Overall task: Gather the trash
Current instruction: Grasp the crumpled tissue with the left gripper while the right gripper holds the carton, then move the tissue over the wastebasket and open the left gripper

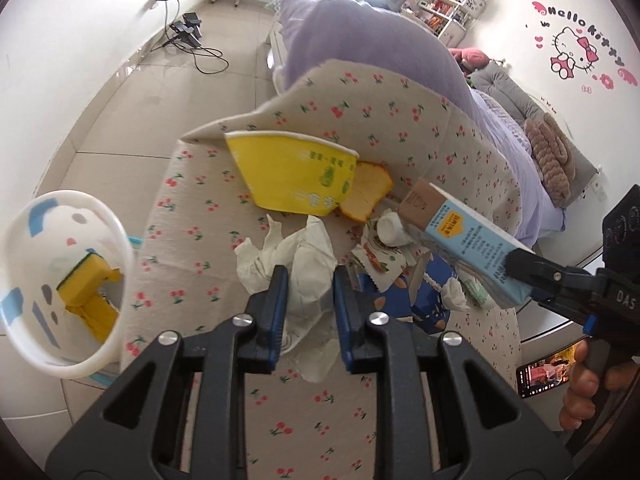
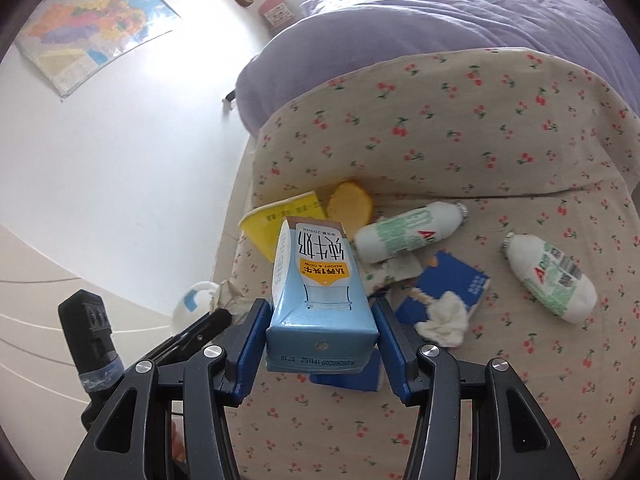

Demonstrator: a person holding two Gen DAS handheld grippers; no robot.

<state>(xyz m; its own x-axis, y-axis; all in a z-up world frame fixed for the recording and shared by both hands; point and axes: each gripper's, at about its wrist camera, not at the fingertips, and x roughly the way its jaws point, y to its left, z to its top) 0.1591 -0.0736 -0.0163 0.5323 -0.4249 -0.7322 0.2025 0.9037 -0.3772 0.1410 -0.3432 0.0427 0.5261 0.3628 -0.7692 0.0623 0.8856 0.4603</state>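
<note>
My left gripper (image 1: 310, 304) is shut on a crumpled white tissue (image 1: 308, 256), held just above the cherry-print cloth (image 1: 224, 208). My right gripper (image 2: 320, 320) is shut on a light-blue milk carton (image 2: 320, 280), which also shows at the right of the left wrist view (image 1: 460, 236). To the left of the cloth stands a white bin (image 1: 60, 280) with a yellow block inside. Still on the cloth are a crushed yellow paper cup (image 1: 292, 176), an orange peel (image 1: 368, 188), two white bottles (image 2: 408, 232) (image 2: 552, 280), a blue carton (image 2: 444, 284) and a small tissue wad (image 2: 444, 320).
The cloth lies over the end of a bed with a purple duvet (image 1: 360, 40). A phone (image 1: 544, 376) lies at the right edge near a person's hand (image 1: 580, 392). A tiled floor with cables (image 1: 192, 44) lies to the left. A torn wrapper (image 1: 380, 256) sits among the trash.
</note>
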